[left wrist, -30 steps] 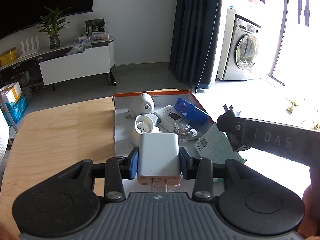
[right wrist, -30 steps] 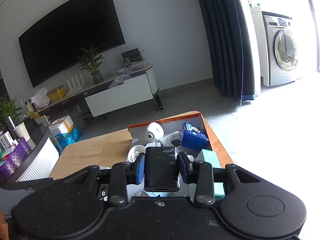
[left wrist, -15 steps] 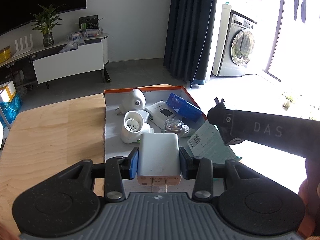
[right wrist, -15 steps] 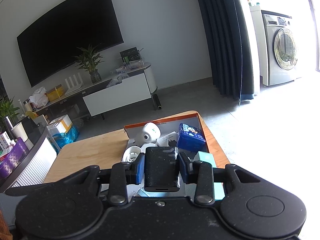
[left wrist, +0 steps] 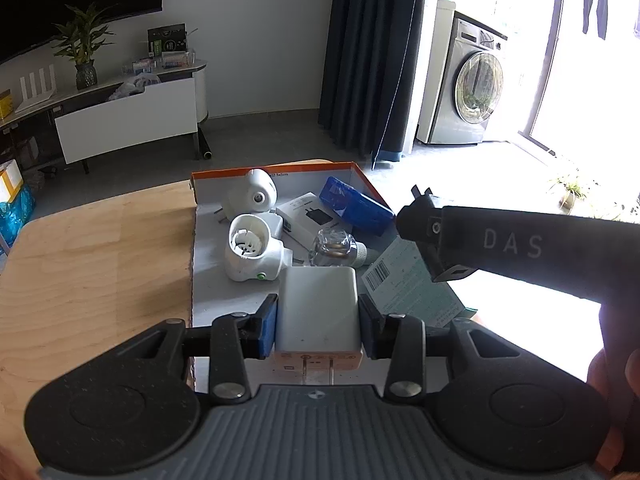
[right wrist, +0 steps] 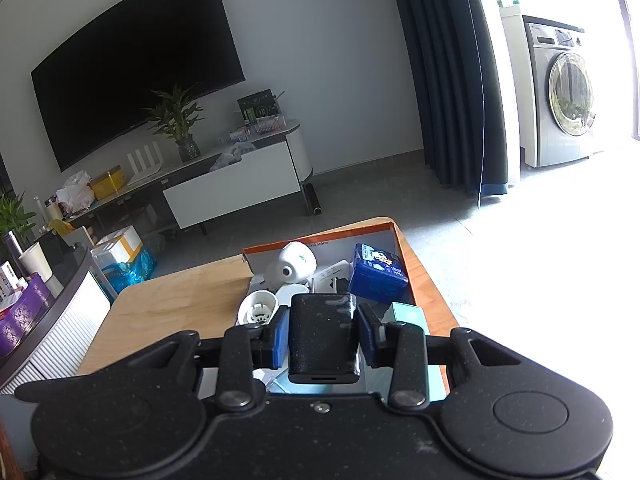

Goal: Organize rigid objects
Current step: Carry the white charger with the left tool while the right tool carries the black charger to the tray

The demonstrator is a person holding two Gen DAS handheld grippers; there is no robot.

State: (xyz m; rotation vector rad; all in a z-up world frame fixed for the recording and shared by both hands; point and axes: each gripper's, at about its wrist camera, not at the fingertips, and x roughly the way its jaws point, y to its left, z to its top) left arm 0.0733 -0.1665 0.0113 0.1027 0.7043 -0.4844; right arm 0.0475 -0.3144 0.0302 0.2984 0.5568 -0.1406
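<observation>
White charger (left wrist: 317,307) sits low centre of my left wrist view, clamped between the blue pads of the left gripper (left wrist: 318,322), prongs toward the camera. Above it the orange-rimmed box (left wrist: 276,169) rests on the wooden table (left wrist: 92,256), holding two white plugs, a bulb (left wrist: 334,246) and a blue pack (left wrist: 354,206). The right gripper's arm, marked DAS, crosses from the right edge.

Right wrist view: the right gripper (right wrist: 322,334) is closed on a black block (right wrist: 322,340), centre frame, above the box (right wrist: 320,242). Blue pack (right wrist: 378,276) lies just upper right of the block.
</observation>
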